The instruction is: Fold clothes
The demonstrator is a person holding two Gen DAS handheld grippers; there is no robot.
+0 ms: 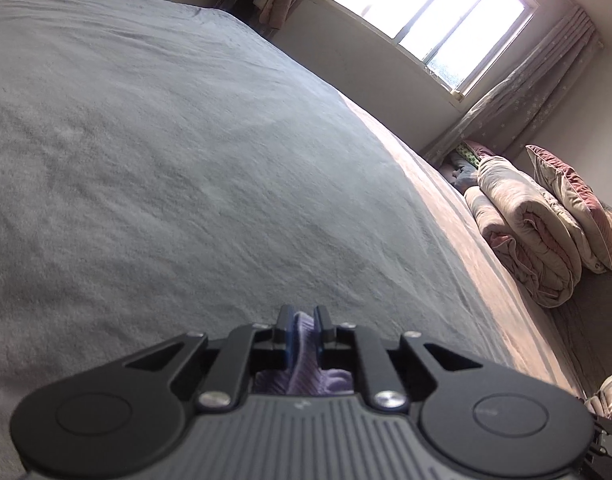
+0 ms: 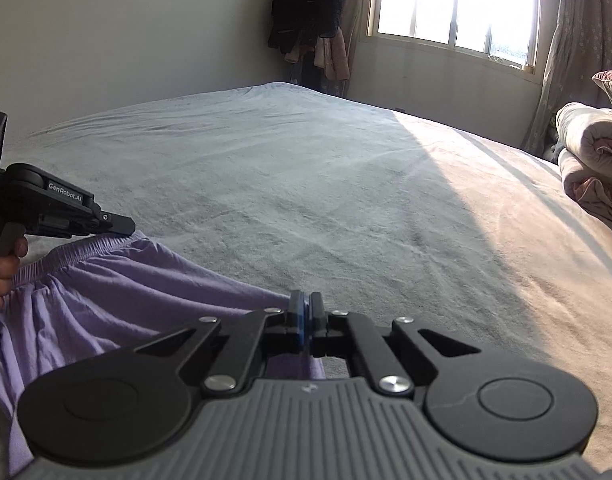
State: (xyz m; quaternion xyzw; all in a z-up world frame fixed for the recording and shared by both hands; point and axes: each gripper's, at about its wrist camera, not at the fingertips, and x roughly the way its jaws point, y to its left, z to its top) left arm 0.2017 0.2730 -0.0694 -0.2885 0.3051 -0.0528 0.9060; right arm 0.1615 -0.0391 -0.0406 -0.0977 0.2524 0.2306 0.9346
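A purple garment [image 2: 105, 300] with a gathered elastic waistband lies at the near left of the bed, its top edge stretched between both grippers. My left gripper [image 2: 123, 226] comes in from the left, held by a hand [image 2: 1, 276], with its tip on the waistband. In the left wrist view that gripper [image 1: 304, 314] has a bunched fold of the purple garment [image 1: 306, 360] filling the narrow gap between its pads. My right gripper [image 2: 306, 300] has its blue pads pressed together on the garment's right edge, and purple cloth shows just beneath the fingers.
A wide bed under a grey sheet [image 2: 306, 180] stretches ahead, sunlit on the right. A rolled quilt [image 2: 594, 152] and a pillow [image 1: 566, 192] lie at its right end. Dark clothes [image 2: 306, 8] hang in the far corner beside the window [image 2: 454, 4].
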